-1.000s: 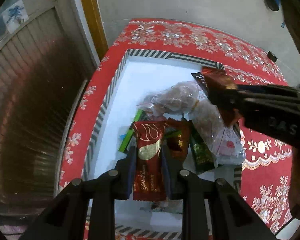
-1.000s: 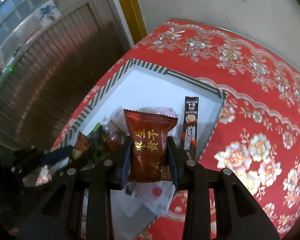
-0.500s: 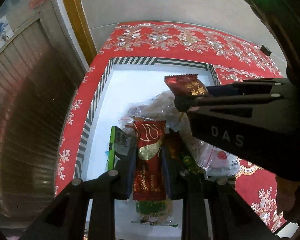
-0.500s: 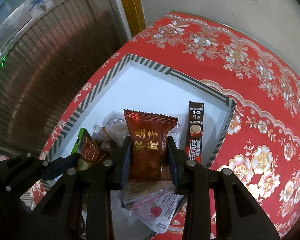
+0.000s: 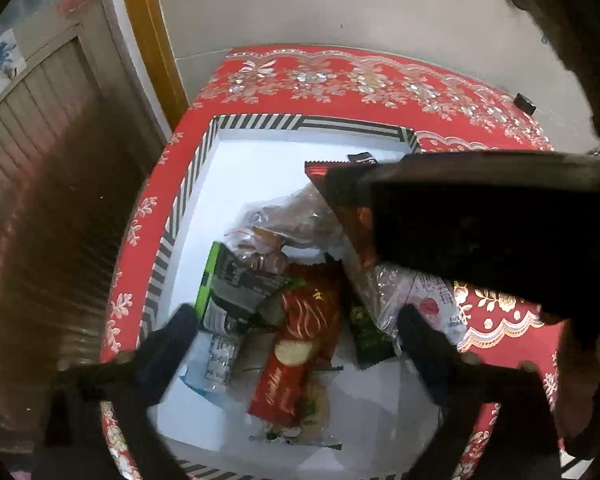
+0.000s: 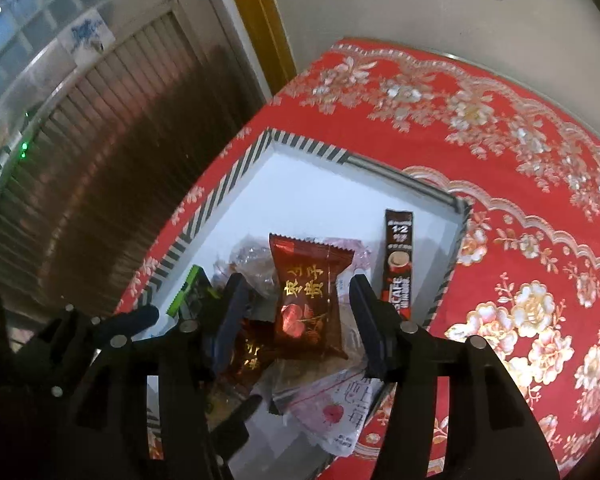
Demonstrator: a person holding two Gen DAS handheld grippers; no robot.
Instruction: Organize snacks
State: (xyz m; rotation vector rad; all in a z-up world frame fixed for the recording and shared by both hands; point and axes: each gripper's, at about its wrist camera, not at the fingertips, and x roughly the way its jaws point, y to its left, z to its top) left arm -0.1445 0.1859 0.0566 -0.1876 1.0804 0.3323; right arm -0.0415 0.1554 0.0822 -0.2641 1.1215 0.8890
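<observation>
A white box with a striped rim [image 5: 204,160] holds a pile of snacks on the red flowered tablecloth. My left gripper [image 5: 296,320] is open above the pile; the long red bar [image 5: 296,344] lies loose between its fingers. My right gripper [image 6: 296,292] is open too; the dark red packet with gold characters [image 6: 306,296] sits between its fingers without touching them, over clear bags [image 6: 340,404]. The box rim also shows in the right wrist view [image 6: 220,196]. The right gripper's body [image 5: 480,220] crosses the left wrist view and hides the box's right side.
A Nescafe stick [image 6: 398,264] lies along the box's right wall. A green-edged packet [image 5: 228,284] and a dark green packet [image 5: 364,328] lie in the pile. A brown slatted door [image 6: 112,152] stands left of the table; a wall stands behind.
Both grippers have opened. The red bar has dropped from the left gripper onto the pile. The dark red packet is free of the right gripper's fingers.
</observation>
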